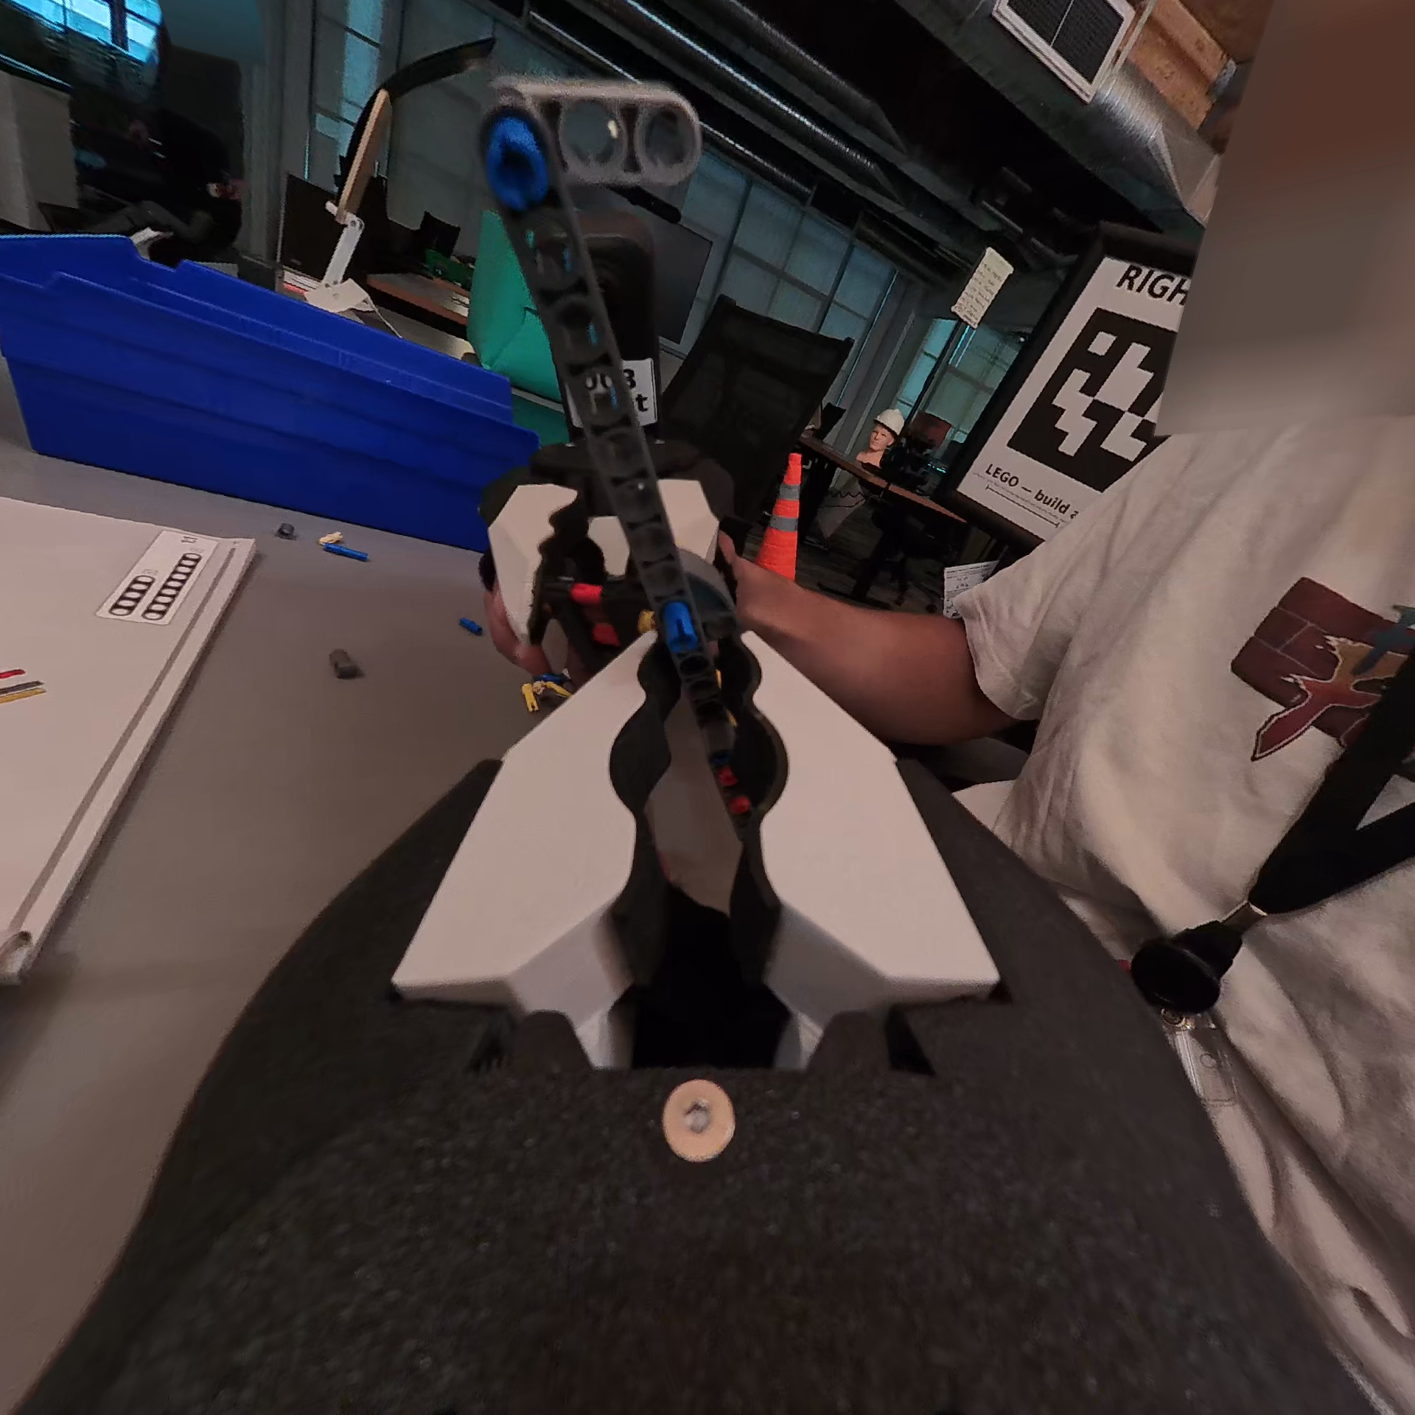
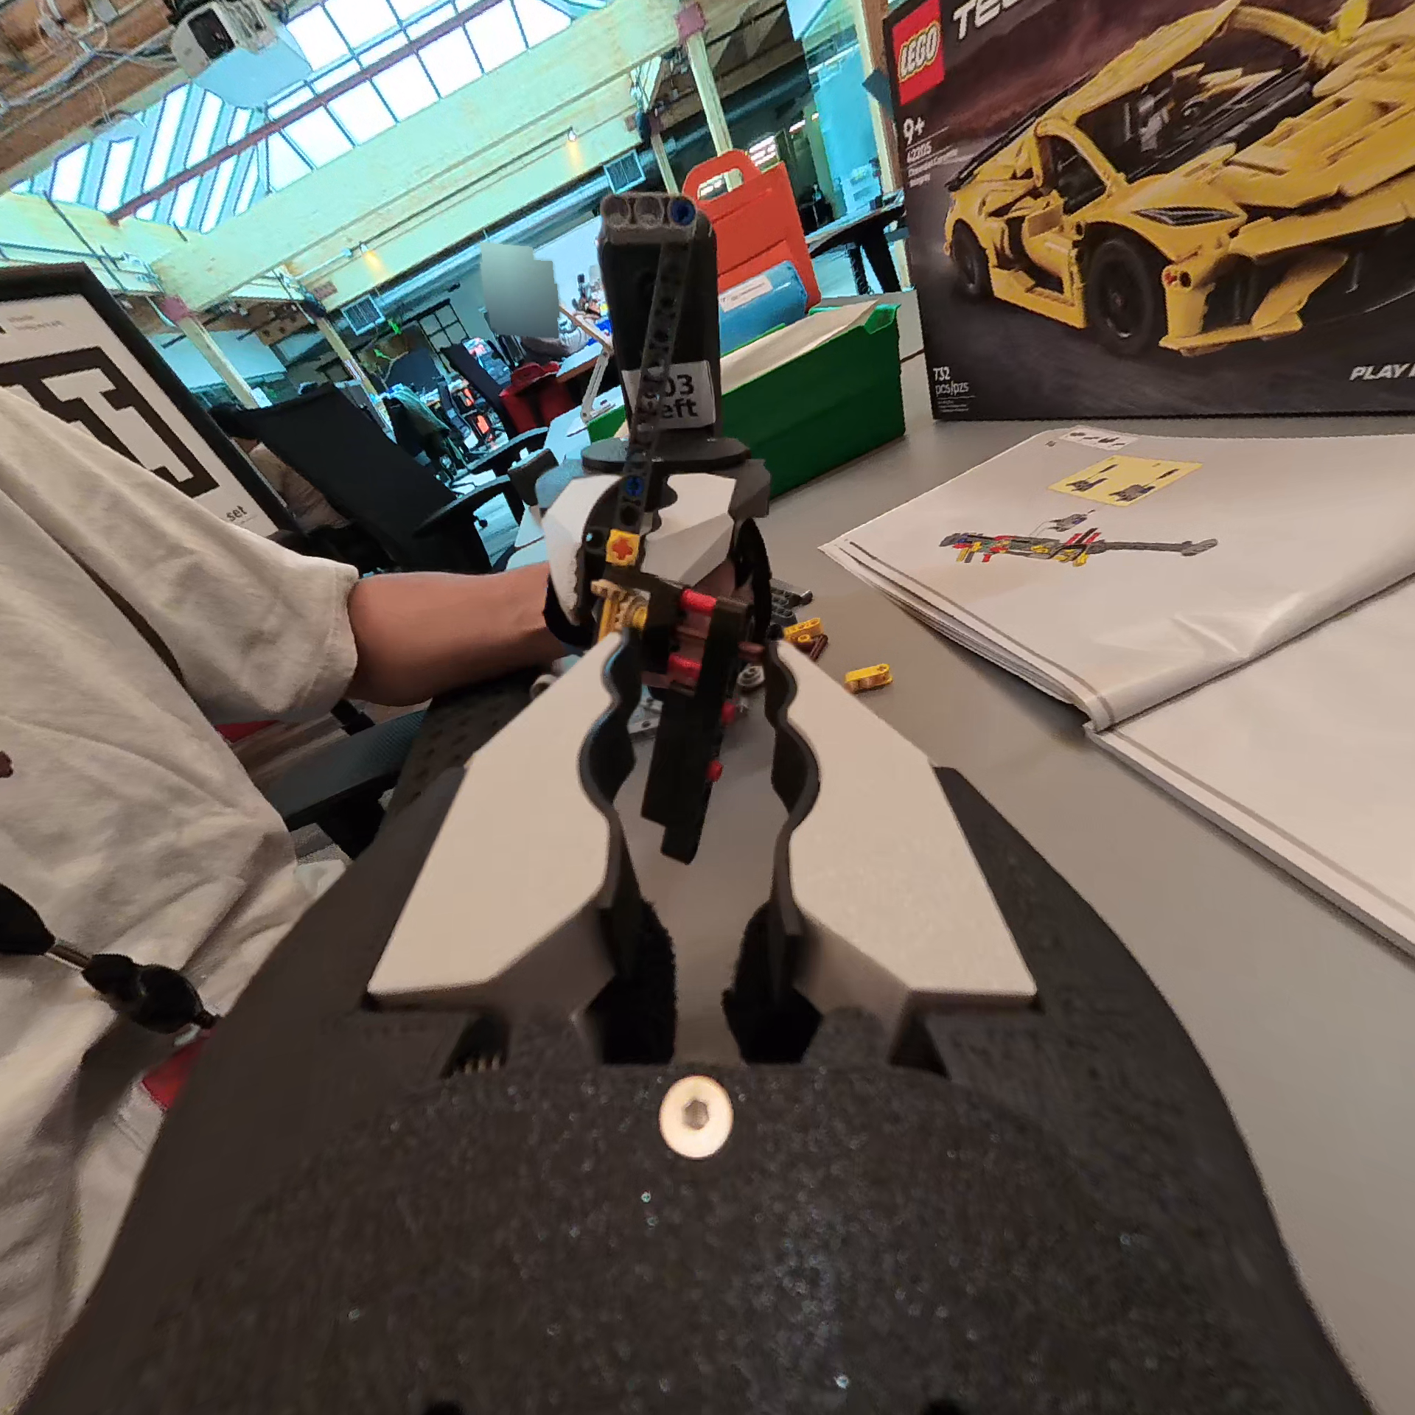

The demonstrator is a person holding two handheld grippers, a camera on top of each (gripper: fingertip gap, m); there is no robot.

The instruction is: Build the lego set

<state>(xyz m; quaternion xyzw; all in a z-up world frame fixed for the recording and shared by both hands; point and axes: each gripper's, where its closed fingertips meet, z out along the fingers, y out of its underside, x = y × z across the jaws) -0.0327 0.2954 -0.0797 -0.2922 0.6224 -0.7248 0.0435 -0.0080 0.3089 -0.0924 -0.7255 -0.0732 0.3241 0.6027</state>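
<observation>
Dark foam housing with one screw fills the bottom of each wrist view; white fingers with wavy black pads reach forward from it.

Left gripper (image 1: 693,689): fingers closed narrow around the lower part of a long black beam (image 1: 612,429), clenched on it. Beam rises tilted up and to the left. Blue pin (image 1: 677,622) sits just above the fingertips; a second blue pin (image 1: 517,162) near the top, joined to a short grey three-hole beam (image 1: 622,136). Red pins show low between the pads.

Right gripper (image 2: 693,674): fingers stand apart. Black assembly (image 2: 685,735) with red pins and a yellow piece hangs in the gap. Contact with the pads cannot be told, so grip or release is unclear.

Each gripper shows opposite the other, close together, both at the same build held above the grey table (image 2: 1148,995).

Outward, left wrist view: blue bins (image 1: 230,367) at back left, loose small parts on the table, white sheets (image 1: 99,651) at left, orange cone (image 1: 782,521) beyond, person in a white shirt (image 1: 1225,689) at right.

Right wrist view: open instruction booklet (image 2: 1110,582), yellow pieces (image 2: 867,677) beside it, green bin (image 2: 827,398), set box (image 2: 1164,214) showing a yellow car.
</observation>
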